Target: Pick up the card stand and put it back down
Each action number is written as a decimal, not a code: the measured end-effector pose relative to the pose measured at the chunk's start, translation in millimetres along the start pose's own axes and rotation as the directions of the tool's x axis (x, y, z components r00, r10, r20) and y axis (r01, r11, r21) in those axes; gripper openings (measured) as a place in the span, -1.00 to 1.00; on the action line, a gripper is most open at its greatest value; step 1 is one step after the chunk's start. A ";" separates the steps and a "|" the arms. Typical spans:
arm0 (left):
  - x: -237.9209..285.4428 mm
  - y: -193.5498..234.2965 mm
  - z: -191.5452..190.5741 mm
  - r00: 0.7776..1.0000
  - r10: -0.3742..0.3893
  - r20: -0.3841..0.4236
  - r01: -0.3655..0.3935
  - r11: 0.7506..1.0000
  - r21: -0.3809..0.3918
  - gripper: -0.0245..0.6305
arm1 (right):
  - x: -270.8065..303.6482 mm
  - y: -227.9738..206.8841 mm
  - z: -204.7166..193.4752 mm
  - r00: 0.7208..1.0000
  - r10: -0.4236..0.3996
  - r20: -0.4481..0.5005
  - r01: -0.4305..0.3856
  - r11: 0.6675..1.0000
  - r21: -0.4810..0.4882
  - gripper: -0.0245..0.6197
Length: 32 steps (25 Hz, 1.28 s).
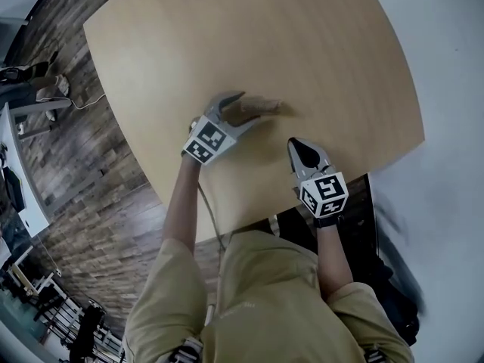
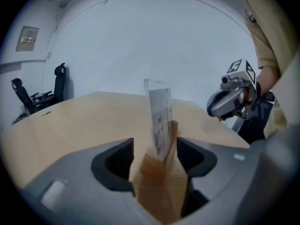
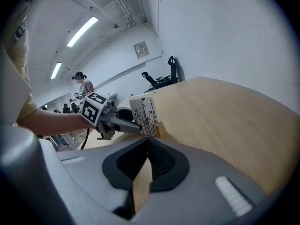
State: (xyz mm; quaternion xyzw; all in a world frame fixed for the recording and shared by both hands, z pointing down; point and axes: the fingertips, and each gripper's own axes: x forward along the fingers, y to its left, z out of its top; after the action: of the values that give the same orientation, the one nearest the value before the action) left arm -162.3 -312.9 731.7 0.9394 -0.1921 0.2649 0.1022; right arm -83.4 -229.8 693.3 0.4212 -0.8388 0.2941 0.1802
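Observation:
The card stand (image 1: pixel 266 106) is a wooden block with an upright printed card and rests on the light wooden table (image 1: pixel 318 44). My left gripper (image 1: pixel 248 109) is open, one jaw on each side of the stand's base, with gaps showing between pads and wood. In the left gripper view the stand (image 2: pixel 159 125) rises between the jaws of the left gripper (image 2: pixel 154 146). My right gripper (image 1: pixel 296 147) rests shut and empty near the table's front edge, right of the stand. The right gripper (image 3: pixel 148 144) looks toward the stand (image 3: pixel 144 112) and the left gripper (image 3: pixel 123 122).
The table's front edge runs just before the person's body. Dark wooden floor lies to the left, with a white desk (image 1: pixel 15 165). Black office chairs (image 2: pixel 28 95) stand beyond the table's far side. A person (image 3: pixel 84 84) stands far back in the room.

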 end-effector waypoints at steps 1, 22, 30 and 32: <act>6.6 -0.4 1.9 1.000 -0.011 -0.004 0.011 1.000 0.011 -0.05 | 0.5 -1.3 -0.1 1.000 0.000 0.000 0.000 1.000 0.000 -0.91; 27.5 -42.1 13.0 0.997 0.039 -0.072 -0.039 0.999 0.012 -0.66 | -32.4 0.6 38.2 0.996 0.007 0.093 -0.005 1.000 -0.016 -0.91; -27.8 -59.1 68.9 0.965 0.259 -0.046 -0.262 0.961 -0.087 -0.66 | -83.2 13.0 74.7 0.971 0.012 0.237 -0.008 1.000 -0.020 -0.91; -45.6 -68.9 83.9 0.953 0.303 -0.025 -0.304 0.948 -0.097 -0.66 | -103.8 16.9 85.9 0.963 0.018 0.270 -0.008 0.999 -0.037 -0.91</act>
State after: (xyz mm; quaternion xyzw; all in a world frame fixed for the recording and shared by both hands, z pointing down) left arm -131.1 -261.2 630.7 0.8912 -0.3467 0.2721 0.1078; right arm -41.5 -214.9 565.0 0.4486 -0.8634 0.2200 0.0696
